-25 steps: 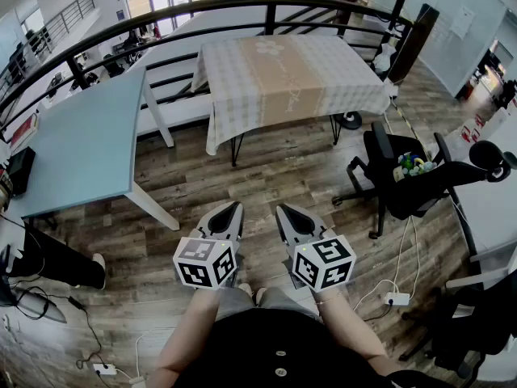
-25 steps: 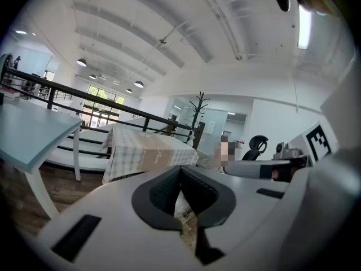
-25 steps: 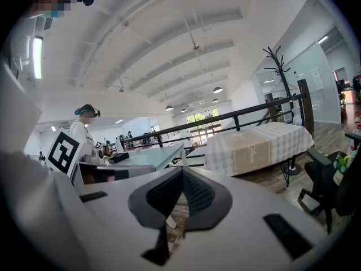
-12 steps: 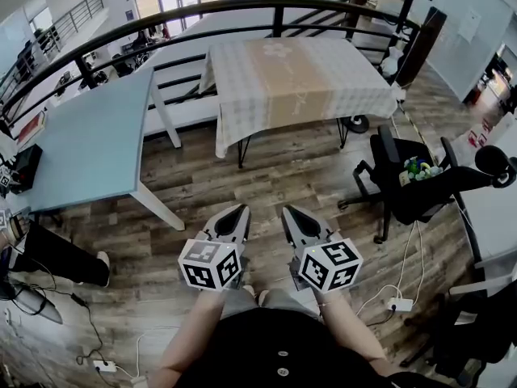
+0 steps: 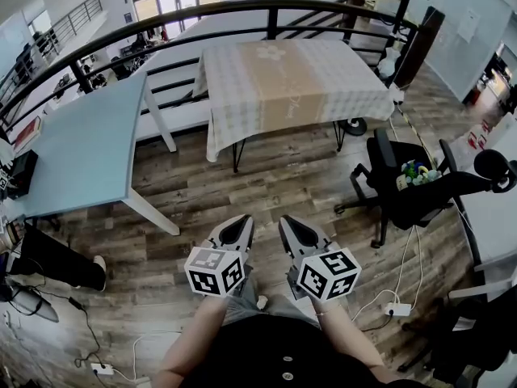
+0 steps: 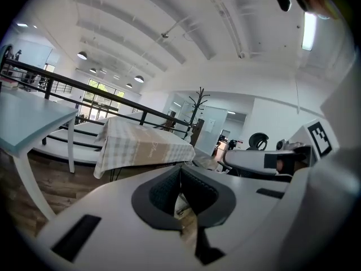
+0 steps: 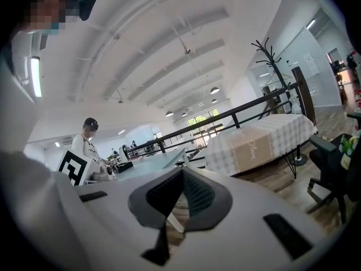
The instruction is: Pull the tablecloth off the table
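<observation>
So the floor [image 5: 275, 184] here is weathered-looking wood planks in mixed brown and grey, and a curved black metal railing [image 5: 242, 6] runs round the back of the space. On the left there's a pale blue table [image 5: 81, 144] with a smooth flat top and white angled legs. On the right sits a black office chair [image 5: 412, 188] with some small colourful stuff on the seat, can't tell what.

Both tools are smooth white plastic shells with dark ribbed pads inside the fingers, and each carries a cube covered in black-and-white square markers. The left gripper [image 5: 240, 225] has its jaws pressed together with nothing between them; through the little gap below the pads you only see floor. The right gripper [image 5: 291, 226] is the same, jaws together and empty. They're held side by side low in front of the person, tips pointing towards the far table, touching nothing.

The tablecloth [image 5: 295, 83] is soft fabric, a pale grey-cream check with a wide tan band down the middle that has a white flower motif and some script on it. It lies flat over the table [image 5: 235, 153] by the railing, draping over the edges on all visible sides, with thin black metal legs poking out underneath. It's well apart from both grippers, across a stretch of floor.
</observation>
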`<state>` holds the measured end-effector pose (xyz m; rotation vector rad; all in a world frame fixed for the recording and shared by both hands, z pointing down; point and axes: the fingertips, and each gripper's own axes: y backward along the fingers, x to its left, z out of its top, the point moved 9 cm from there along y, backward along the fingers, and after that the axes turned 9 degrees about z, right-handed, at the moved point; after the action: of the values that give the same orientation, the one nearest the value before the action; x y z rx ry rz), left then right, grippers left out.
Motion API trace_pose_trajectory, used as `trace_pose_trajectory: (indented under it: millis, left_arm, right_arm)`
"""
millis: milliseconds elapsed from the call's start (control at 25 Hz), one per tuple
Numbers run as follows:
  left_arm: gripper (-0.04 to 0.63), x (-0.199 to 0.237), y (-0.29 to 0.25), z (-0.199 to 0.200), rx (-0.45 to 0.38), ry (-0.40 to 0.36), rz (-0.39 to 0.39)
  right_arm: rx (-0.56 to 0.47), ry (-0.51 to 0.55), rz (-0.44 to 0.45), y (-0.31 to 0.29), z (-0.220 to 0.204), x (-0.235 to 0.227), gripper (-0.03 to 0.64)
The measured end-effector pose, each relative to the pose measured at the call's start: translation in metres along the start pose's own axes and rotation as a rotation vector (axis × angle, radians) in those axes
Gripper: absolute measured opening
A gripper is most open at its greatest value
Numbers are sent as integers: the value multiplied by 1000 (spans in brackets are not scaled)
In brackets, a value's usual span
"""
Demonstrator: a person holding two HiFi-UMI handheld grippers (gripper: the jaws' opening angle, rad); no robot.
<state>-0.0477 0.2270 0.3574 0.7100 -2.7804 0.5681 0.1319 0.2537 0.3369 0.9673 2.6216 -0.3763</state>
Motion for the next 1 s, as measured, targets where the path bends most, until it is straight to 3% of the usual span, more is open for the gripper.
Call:
trace_pose_trajectory:
  millis: [160, 440, 600, 1000]
  left_arm:
    - [14, 12, -18, 8, -1, -10, -11]
    - [14, 62, -78, 32, 21, 16, 7]
    - [14, 103, -121, 64, 27, 5, 1]
    - [14, 212, -208, 127, 59, 17, 3]
  right_arm:
    - [-25, -46, 27, -22, 2, -17, 26]
    - [4, -47, 0, -84, 13, -60, 26]
    - [6, -62, -35, -137, 33, -90, 26]
    - [34, -86, -28, -275, 72, -125, 26]
